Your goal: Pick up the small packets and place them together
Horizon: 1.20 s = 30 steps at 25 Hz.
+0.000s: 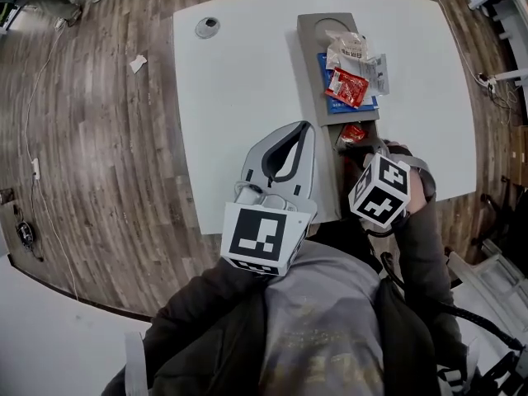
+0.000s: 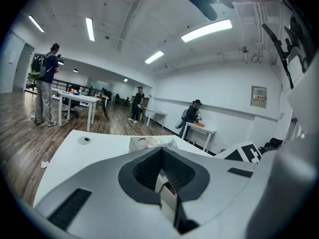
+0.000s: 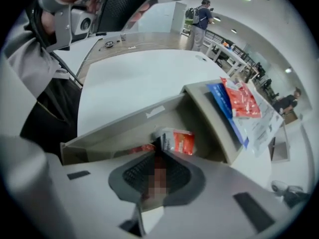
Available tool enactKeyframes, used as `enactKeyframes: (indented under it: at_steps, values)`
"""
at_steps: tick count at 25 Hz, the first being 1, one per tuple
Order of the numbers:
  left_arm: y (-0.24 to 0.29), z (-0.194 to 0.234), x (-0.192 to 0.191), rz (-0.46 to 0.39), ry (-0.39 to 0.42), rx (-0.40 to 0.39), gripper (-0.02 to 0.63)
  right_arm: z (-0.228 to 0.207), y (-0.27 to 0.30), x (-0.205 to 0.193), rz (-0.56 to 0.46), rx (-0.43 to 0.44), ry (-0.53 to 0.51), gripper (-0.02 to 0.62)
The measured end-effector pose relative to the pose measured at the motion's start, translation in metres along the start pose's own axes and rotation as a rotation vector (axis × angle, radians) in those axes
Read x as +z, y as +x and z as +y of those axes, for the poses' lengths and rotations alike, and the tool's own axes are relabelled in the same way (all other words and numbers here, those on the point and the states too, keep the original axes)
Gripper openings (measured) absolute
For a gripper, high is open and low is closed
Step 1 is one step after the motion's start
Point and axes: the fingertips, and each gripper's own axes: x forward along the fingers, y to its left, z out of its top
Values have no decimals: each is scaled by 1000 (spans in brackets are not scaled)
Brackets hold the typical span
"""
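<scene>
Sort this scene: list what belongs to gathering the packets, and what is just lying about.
Job: red packet pinched in the right gripper; piled packets on the grey box; left gripper, shut and empty.
Lying about: paper scrap on the floor; round grommet in the table.

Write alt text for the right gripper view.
The right gripper is shut on the edge of a red and white packet in an open grey box. On the box's raised part lie a red packet, a blue packet and a clear wrapper.
</scene>
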Motion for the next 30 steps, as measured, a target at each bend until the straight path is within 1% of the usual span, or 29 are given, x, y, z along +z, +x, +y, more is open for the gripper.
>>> enactKeyframes:
  at_steps: [3, 5, 7, 11, 15, 18, 21, 24, 30]
  values:
    - [0, -1, -2, 11, -9, -5, 3, -5, -1, 1, -21, -11, 26, 26]
    - [-1, -2, -3, 7, -4, -6, 3, -6, -5, 4, -66, -11, 75, 26]
    - [-3, -4, -2, -6, 7, -11, 3, -9, -16, 7, -128, -31, 133, 26]
    - [-8, -13, 3, -21, 28, -22, 3, -21, -52, 17, -262, -109, 214, 26]
    - [-11, -27, 11, -35, 56, -47, 3, -38, -88, 28, -378, -205, 258, 26]
    - [-12, -31, 18, -50, 72, -51, 3, -53, -114, 35, -454, -268, 286, 26]
    - [-12, -30, 24, -62, 81, -46, 3, -73, -134, 40, -503, -329, 294, 27]
    - [-10, -26, 28, -72, 83, -36, 3, -95, -146, 47, -534, -368, 290, 28]
    - [-3, -5, 38, -83, 67, 13, 3, -147, -164, 74, -549, -420, 211, 28]
